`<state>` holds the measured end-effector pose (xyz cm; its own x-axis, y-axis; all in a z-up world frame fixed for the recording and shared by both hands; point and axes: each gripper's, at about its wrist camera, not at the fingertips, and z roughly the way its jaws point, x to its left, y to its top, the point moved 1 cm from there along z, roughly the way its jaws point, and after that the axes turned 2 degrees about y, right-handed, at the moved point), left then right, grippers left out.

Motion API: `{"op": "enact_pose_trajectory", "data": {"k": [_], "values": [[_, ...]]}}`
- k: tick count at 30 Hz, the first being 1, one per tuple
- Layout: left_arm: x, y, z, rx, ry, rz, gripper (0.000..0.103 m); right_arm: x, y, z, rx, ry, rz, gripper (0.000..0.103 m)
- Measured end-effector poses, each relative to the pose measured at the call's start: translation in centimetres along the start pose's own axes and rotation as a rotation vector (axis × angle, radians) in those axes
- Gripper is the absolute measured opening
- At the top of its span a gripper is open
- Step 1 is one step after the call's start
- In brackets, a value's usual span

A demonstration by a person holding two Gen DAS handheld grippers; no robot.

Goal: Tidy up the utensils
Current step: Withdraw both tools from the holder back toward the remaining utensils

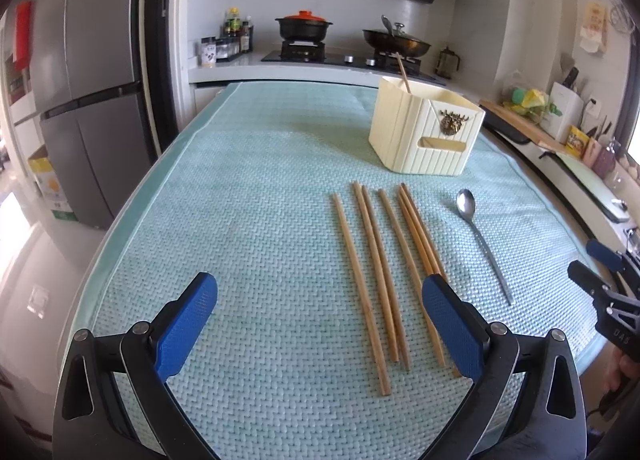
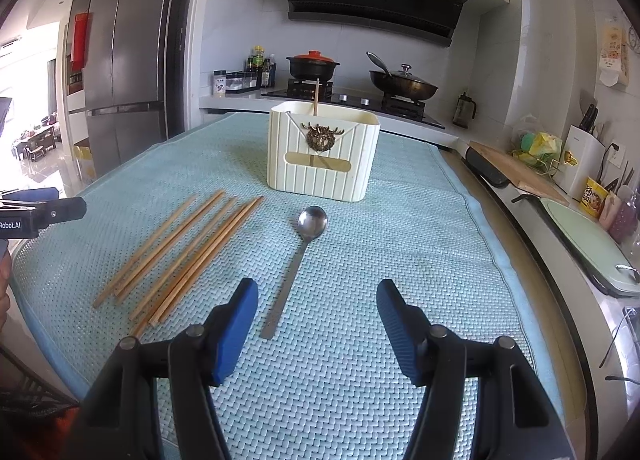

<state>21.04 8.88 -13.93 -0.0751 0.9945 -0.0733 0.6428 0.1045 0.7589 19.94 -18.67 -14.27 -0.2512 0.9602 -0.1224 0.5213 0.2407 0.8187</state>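
Several wooden chopsticks (image 1: pixel 376 272) lie side by side on the teal mat (image 1: pixel 260 180); they also show in the right wrist view (image 2: pixel 180 256). A metal spoon (image 1: pixel 480 236) lies to their right, bowl towards the holder, and shows in the right wrist view (image 2: pixel 298 260). A cream utensil holder (image 1: pixel 424 132) stands behind them with one chopstick (image 1: pixel 403 72) upright in it; the holder shows in the right wrist view (image 2: pixel 322 150). My left gripper (image 1: pixel 320 316) is open and empty, just left of the chopsticks' near ends. My right gripper (image 2: pixel 318 316) is open and empty, near the spoon's handle end.
A fridge (image 1: pixel 88 80) stands at the left. A stove with a black pot (image 1: pixel 304 28) and a pan (image 1: pixel 396 42) is behind the table. A counter at the right holds a cutting board (image 2: pixel 516 170), a knife block (image 2: pixel 582 164) and a tray (image 2: pixel 588 244).
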Motion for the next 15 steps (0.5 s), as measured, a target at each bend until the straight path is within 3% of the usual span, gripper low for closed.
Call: {"op": "enact_pose_trajectory", "data": {"k": [15], "values": [[0.57, 0.17, 0.67, 0.011, 0.011, -0.008, 0.102, 0.40, -0.01, 0.84, 0.018, 0.009, -0.001, 0.063]]}}
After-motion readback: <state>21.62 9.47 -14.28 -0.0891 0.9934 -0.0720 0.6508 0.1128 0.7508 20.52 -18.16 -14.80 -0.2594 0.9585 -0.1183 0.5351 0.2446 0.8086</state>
